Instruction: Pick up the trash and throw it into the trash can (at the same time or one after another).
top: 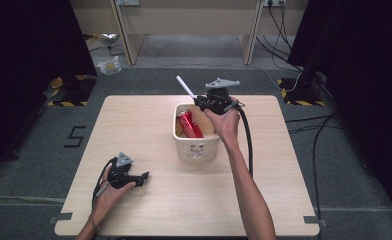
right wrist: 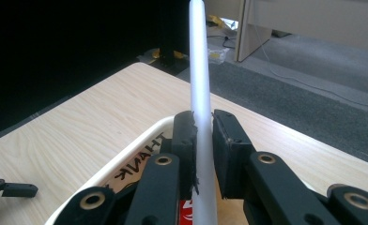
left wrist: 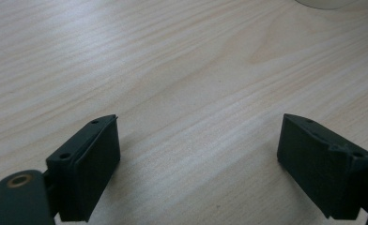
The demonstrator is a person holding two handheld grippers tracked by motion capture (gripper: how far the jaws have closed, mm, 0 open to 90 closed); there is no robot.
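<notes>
Pale woodgrain table (top: 149, 135); right tool (right wrist: 203, 126) clamps smooth white tube (right wrist: 198, 70).

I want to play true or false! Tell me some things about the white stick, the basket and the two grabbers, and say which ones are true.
1. The right gripper is shut on a long white plastic stick. True.
2. The left gripper holds a red can. False: its jaws stand wide apart over the bare light wooden table, with nothing between them.
3. A red can lies inside the cream plastic basket. True.
4. The white stick lies flat on the table. False: it sticks up slanted from the right gripper, above the basket.
5. The basket stands on the grey floor. False: it stands on the table.
</notes>
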